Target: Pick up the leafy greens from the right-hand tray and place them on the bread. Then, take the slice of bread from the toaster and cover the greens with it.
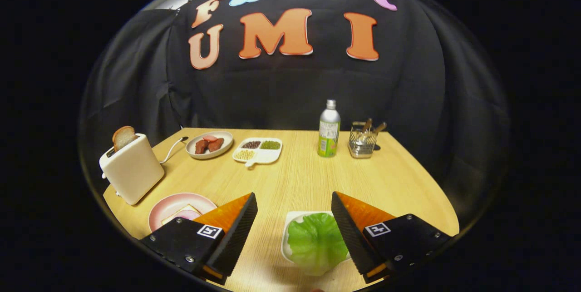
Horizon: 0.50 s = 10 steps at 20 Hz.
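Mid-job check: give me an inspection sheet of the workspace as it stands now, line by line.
Surface: wooden table, dry.
Job's things: leafy greens on white tray, between the fingers; bread on pink plate; bread slice upright in white toaster.
Clutter: plate of sausages, divided dish of beans, bottle, wire cutlery holder.
Gripper: gripper open, over the greens, not touching.
Cables: toaster cord on the table.
Surroundings: black cloth wall.

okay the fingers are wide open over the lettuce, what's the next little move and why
Probably lower the gripper straight down, then close on the leafy greens: its fingers stand open, the greens lie untouched on their white tray between them, nearer the right finger.
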Motion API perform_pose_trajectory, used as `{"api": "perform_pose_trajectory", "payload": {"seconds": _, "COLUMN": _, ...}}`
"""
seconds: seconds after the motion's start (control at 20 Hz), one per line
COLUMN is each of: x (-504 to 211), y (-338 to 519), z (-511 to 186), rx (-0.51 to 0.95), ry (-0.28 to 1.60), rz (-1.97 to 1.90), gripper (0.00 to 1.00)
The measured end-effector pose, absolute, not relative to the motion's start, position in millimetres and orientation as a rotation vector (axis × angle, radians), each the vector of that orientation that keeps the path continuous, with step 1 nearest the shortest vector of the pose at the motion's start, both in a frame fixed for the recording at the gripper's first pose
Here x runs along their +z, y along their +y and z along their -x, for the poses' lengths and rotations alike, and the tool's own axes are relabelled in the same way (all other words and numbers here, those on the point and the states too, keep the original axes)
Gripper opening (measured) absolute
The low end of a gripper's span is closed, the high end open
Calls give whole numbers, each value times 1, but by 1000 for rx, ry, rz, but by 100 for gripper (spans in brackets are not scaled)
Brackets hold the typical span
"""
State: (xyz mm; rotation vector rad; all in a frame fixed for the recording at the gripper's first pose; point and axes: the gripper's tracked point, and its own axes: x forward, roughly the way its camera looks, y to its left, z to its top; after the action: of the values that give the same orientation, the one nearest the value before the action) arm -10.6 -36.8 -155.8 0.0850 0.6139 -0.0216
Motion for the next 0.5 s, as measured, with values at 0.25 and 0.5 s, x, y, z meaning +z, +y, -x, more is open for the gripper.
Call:
{"api": "perform_pose_trajectory", "payload": {"seconds": 0.25, "x": -198, "y": -49, "z": 22, "rx": -37, "ry": 777, "rz": -70, "gripper": 98}}
{"api": "perform_pose_trajectory", "payload": {"seconds": 0.5, "x": -224, "y": -46, "z": 28, "rx": 14, "ry": 899, "rz": -55, "gripper": 98}}
